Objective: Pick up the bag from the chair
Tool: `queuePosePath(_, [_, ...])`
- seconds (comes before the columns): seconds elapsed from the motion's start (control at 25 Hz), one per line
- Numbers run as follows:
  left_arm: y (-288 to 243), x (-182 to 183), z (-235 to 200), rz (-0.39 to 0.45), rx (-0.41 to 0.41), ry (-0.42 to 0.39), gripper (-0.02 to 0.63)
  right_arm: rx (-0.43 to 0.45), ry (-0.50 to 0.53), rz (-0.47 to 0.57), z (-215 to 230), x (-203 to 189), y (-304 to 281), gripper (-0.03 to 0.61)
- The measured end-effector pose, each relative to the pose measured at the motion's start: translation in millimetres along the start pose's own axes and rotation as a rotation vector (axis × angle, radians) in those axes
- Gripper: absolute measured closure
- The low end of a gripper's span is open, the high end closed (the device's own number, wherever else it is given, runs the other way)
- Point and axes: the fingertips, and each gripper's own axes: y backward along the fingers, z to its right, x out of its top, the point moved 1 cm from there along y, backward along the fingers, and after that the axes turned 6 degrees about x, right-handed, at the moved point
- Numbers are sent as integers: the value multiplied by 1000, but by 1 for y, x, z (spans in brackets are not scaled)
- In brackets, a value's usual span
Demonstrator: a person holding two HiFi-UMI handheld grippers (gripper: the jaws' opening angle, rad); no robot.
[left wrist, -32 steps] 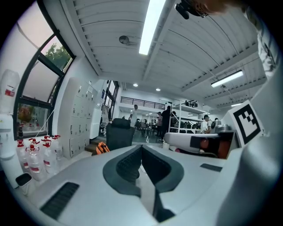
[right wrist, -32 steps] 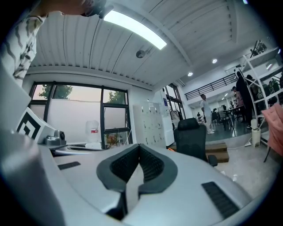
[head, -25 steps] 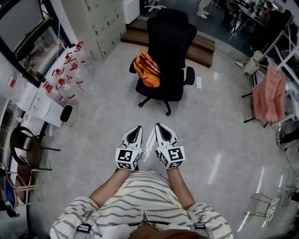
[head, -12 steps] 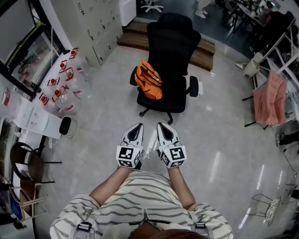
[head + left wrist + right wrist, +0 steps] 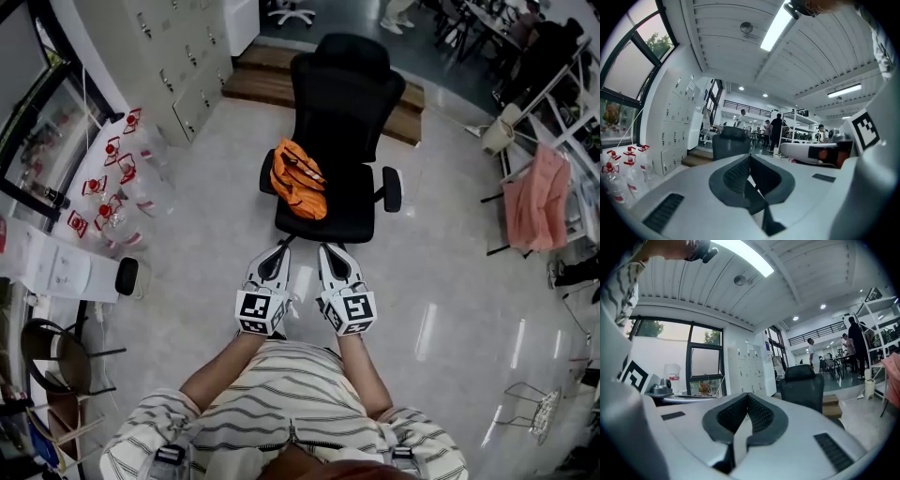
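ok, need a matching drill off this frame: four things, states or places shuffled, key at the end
Things:
1. orange bag
2. office chair
3. pink cloth
4. left gripper

Places or states:
A. hanging at the head view's right edge
B. lying on the seat, toward its left side
C. jaws together with nothing between them, just short of the seat
D. black, standing on the shiny floor

Pairs: 1-B, 2-D, 3-A, 4-C
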Motion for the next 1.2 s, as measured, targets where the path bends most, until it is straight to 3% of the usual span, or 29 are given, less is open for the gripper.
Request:
queuePosePath(0.48, [-50, -6, -59, -46, -47, 31, 591, -68, -9, -39, 12, -10, -69, 560])
queuePosePath(0.96, [-84, -27, -62, -114, -75, 47, 591, -102, -40, -71, 37, -24, -85, 560])
queuePosePath(1.2, [-129, -25, -62, -127, -77, 11, 591, -108, -84, -43, 84, -24, -109, 560])
